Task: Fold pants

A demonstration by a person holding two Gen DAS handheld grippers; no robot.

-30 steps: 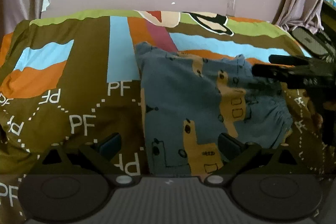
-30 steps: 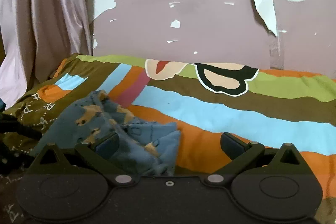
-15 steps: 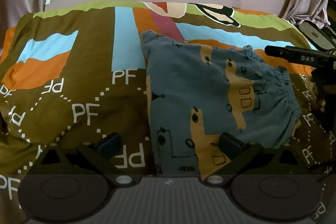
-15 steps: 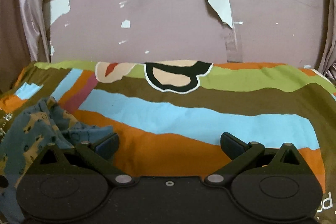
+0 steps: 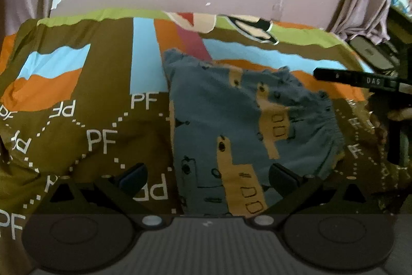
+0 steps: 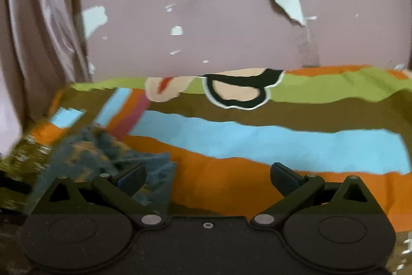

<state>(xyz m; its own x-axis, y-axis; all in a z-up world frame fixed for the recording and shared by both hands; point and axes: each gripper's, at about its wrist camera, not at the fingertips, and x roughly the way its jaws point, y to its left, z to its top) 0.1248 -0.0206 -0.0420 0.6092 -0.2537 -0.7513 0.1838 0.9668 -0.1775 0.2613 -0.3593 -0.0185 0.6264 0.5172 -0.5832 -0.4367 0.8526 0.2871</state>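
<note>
Since half a second ago, my right wrist view has swung back to the left, so the folded pants (image 6: 108, 159) again show behind my right gripper's (image 6: 207, 175) left finger; a second ago they sat in much the same place there. My left wrist view has changed little, with the pants (image 5: 231, 125) at a similar spot.

I note the pants lie folded into a compact blue bundle with tan shapes, resting flat on the bed (image 5: 103, 74) near its middle, with the gathered waistband turned toward the bed's right edge. The bedcover is brown with white "PF" lettering and stripes of light blue, orange and green.

My left gripper (image 5: 207, 175) hovers over the near edge of the bundle. Its fingers (image 5: 134, 175) are spread wide and released; the left one is over bare bedcover, the right one over the pants, and nothing is pinched between them.

My right gripper is likewise released, fingers (image 6: 284, 178) wide apart, with only the orange stripe of the bed (image 6: 283, 146) between them. In the left wrist view the right gripper (image 5: 318, 74) shows as a dark bar just beyond the waistband at the bed's right edge, apart from the cloth; part of a hand (image 5: 401, 115) shows on its handle.

Behind the bed stands a mauve wall (image 6: 206, 30) with peeling paint, and a pale curtain (image 6: 43, 43) hangs at the far left corner. The right wrist view is somewhat blurred.
</note>
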